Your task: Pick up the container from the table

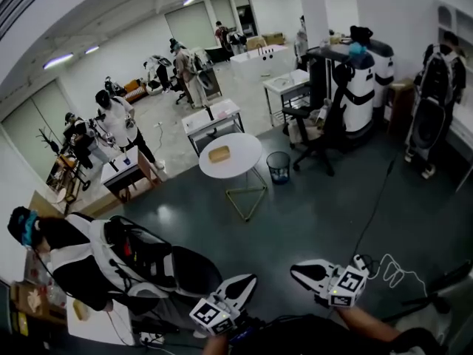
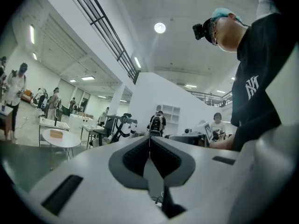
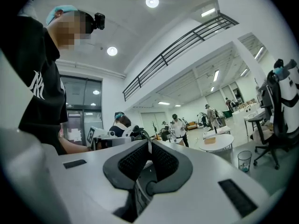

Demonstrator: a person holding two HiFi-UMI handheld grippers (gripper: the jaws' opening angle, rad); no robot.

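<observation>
The container (image 1: 219,154) is a small tan box lying on a round white table (image 1: 240,165) across the dark floor, far from both grippers. It also shows small in the left gripper view, container (image 2: 56,133), and in the right gripper view, container (image 3: 210,140). My left gripper (image 1: 253,278) and right gripper (image 1: 293,270) hang low at the bottom of the head view, held level with their tips turned toward each other. In their own views the left gripper (image 2: 149,139) and right gripper (image 3: 149,144) have their jaws closed together with nothing between them.
A mesh bin (image 1: 278,166) stands right of the round table, with an office chair (image 1: 318,135) and white desks (image 1: 213,120) behind. A person (image 1: 89,250) sits close at my left. A white cable (image 1: 395,274) lies on the floor at right. Several people stand farther off.
</observation>
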